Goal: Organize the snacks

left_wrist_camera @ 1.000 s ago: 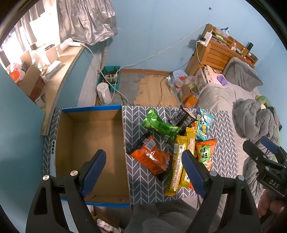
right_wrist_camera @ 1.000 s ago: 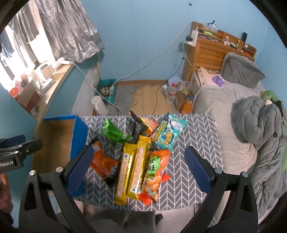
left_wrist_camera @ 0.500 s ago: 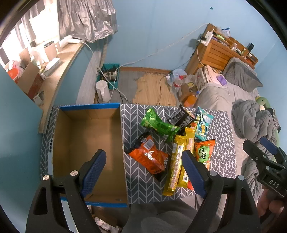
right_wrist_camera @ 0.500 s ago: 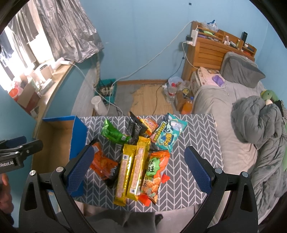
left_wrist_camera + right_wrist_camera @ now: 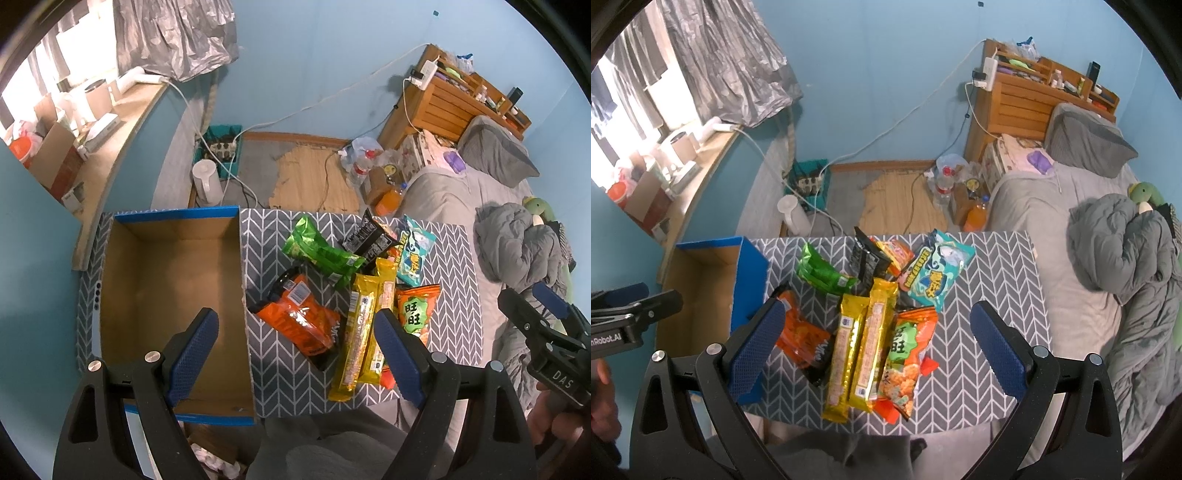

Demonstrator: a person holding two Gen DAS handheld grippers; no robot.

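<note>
Both the left gripper [image 5: 295, 343] and right gripper [image 5: 877, 341] hang spread wide and empty above the table [image 5: 997, 280], its snack pile beside the cardboard box [image 5: 147, 288]. An orange-green packet [image 5: 415, 308] reads "旺旺" (other labels are too small); the right gripper body shows "DAS", the left "nRobot.AI".

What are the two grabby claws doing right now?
Left gripper: open, holding nothing.
Right gripper: open, holding nothing.
</note>
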